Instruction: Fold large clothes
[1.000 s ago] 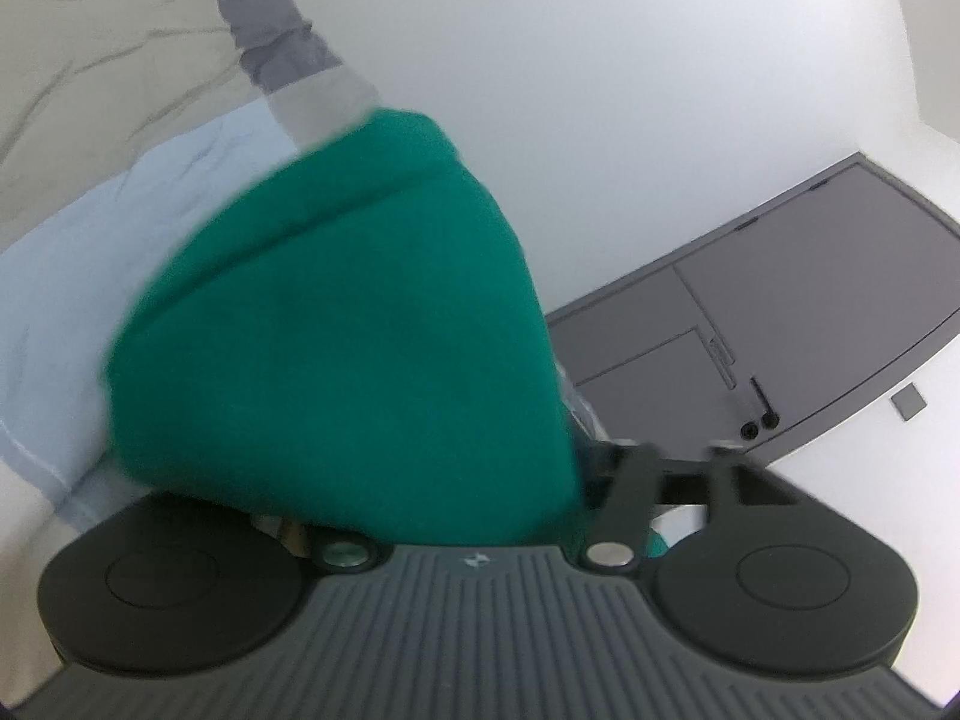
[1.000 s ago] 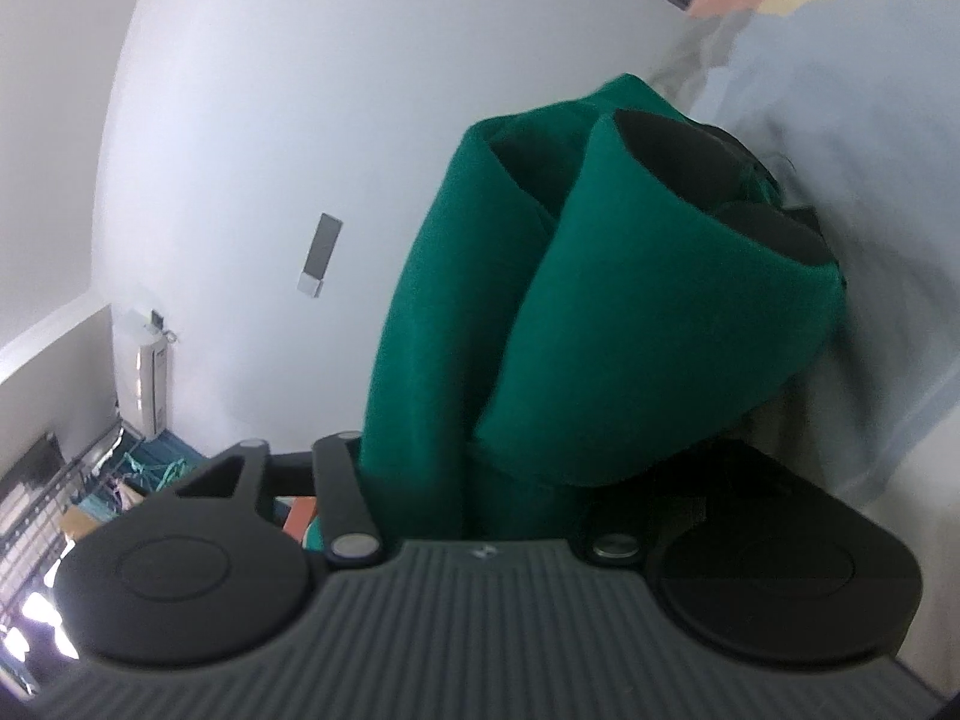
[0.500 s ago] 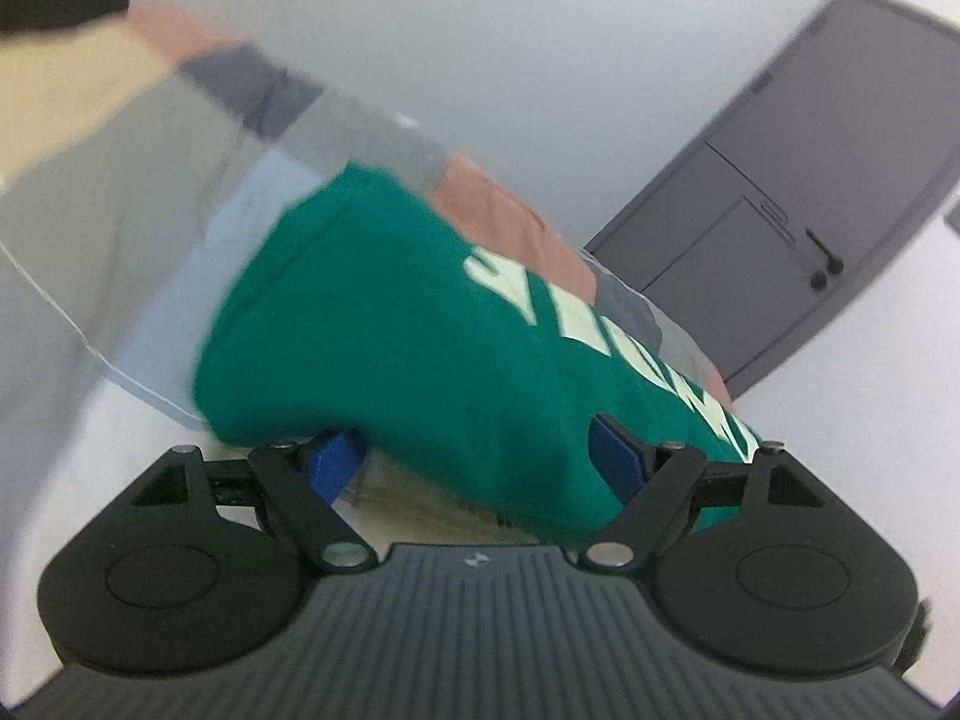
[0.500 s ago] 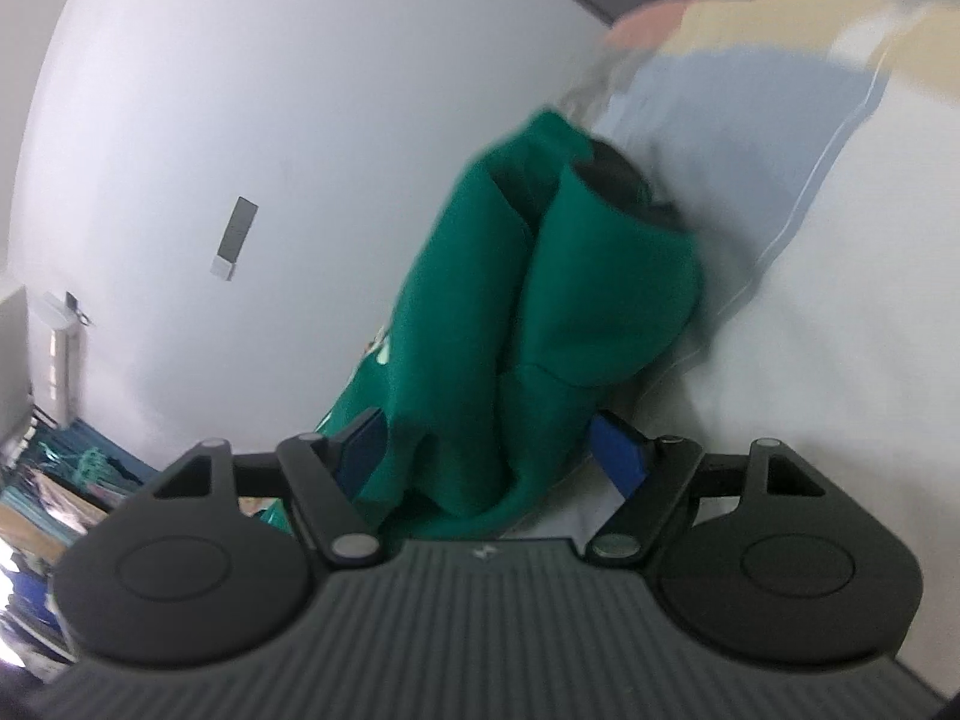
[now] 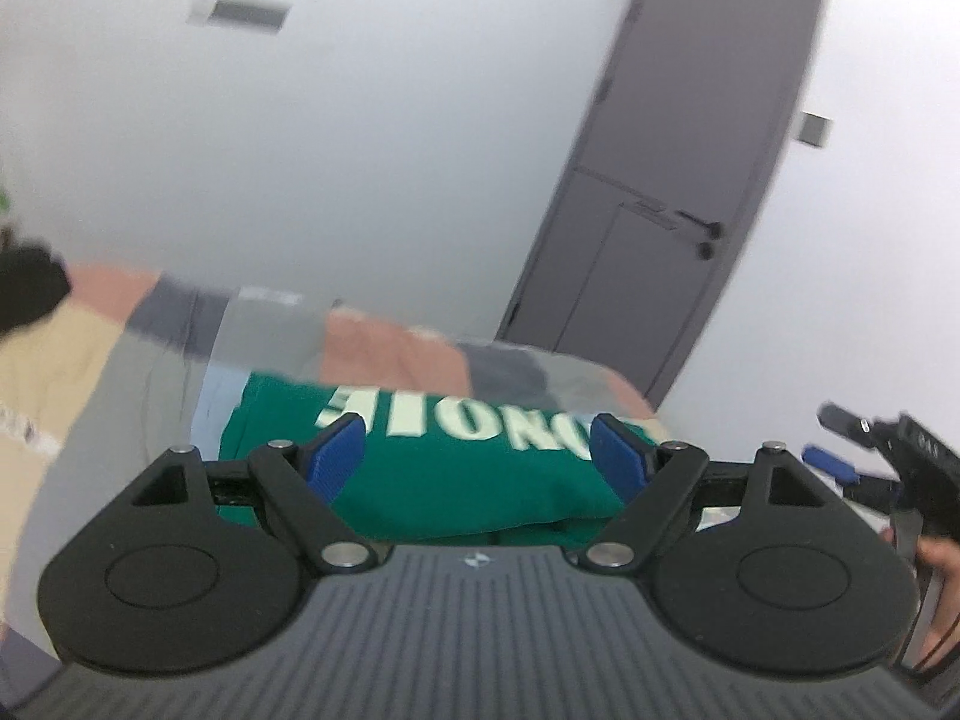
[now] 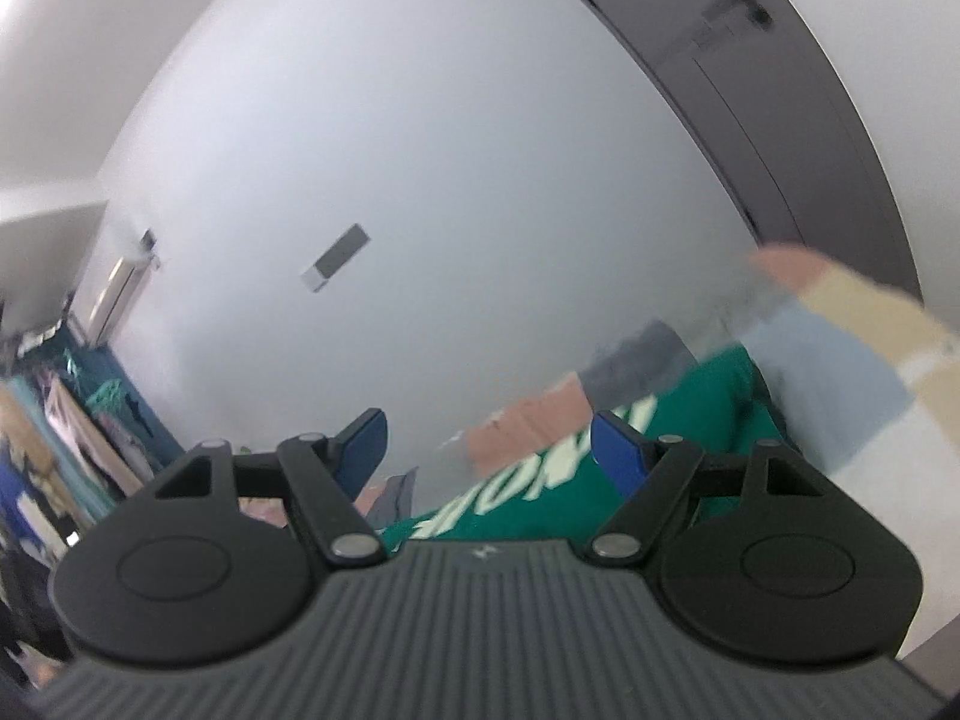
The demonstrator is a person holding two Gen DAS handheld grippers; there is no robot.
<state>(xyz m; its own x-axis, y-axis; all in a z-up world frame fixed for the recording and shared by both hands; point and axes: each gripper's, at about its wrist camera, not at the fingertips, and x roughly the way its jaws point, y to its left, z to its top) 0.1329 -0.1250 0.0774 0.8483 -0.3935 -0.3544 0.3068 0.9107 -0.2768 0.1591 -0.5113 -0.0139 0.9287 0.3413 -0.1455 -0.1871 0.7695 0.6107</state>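
Observation:
A folded green garment (image 5: 456,480) with large white letters lies on the patchwork bedspread (image 5: 384,348). My left gripper (image 5: 477,441) hovers above and in front of it, open, and its blue pads (image 5: 336,450) hold nothing. In the right wrist view the same green garment (image 6: 708,396) lies low and tilted on the bedspread (image 6: 840,324). My right gripper (image 6: 489,447) is open and apart from the cloth, nothing between its fingers. At the right edge of the left wrist view the right gripper (image 5: 840,441) shows too, held by a hand (image 5: 936,558).
A grey door (image 5: 690,180) stands in the white wall beyond the bed. A black item (image 5: 24,288) lies at the bed's far left. Racks of hanging clothes (image 6: 54,456) and a wall air conditioner (image 6: 120,294) are off to the left in the right wrist view.
Both grippers let go of the green garment, opened and rose away from it. The garment now lies folded on the bed with its lettering up. Both views swung toward the wall and door.

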